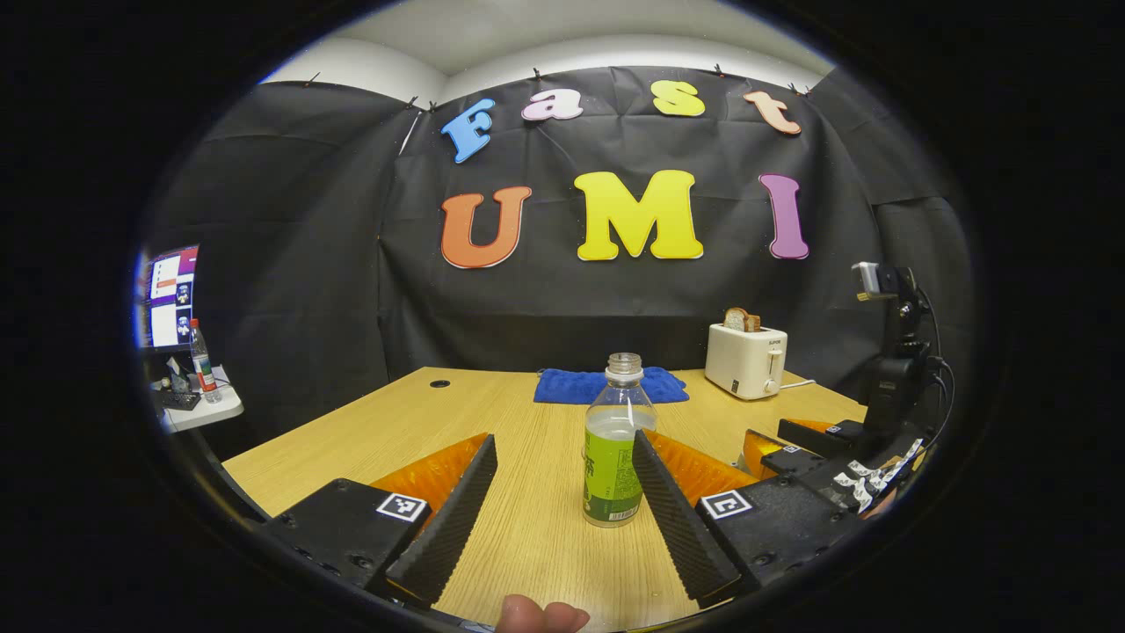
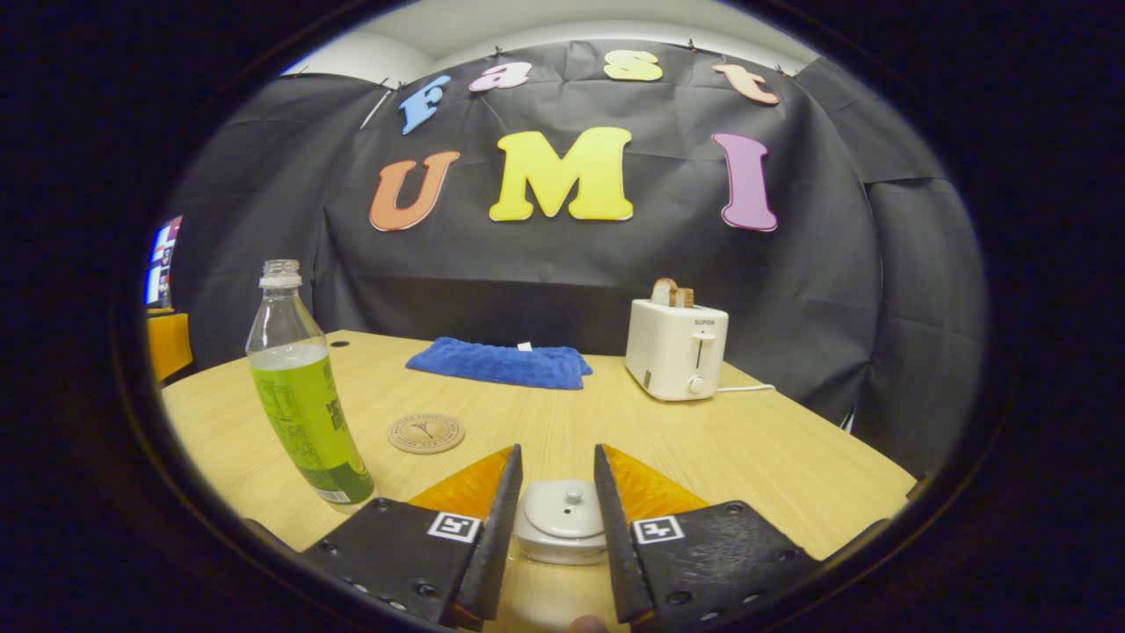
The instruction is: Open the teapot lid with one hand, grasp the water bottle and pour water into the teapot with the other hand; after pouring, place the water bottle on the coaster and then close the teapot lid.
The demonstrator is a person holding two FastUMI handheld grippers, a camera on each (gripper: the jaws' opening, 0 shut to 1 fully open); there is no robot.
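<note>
Lower centre of the right gripper view, our right gripper (image 2: pixel 558 514) straddles the teapot lid (image 2: pixel 562 510) — open; we centre on its knob, then pinch — left gripper (image 1: pixel 562 505) open around the water bottle (image 1: pixel 615 440).

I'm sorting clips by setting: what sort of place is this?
Probably a staged recording booth, not a real kitchen: black cloth wall behind a wooden table, a toaster set out as a prop, and a camera on a stand at the table's edge.

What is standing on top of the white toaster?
A slice of bread sticks up from the toaster. Its lower part is hidden inside the slot.
</note>
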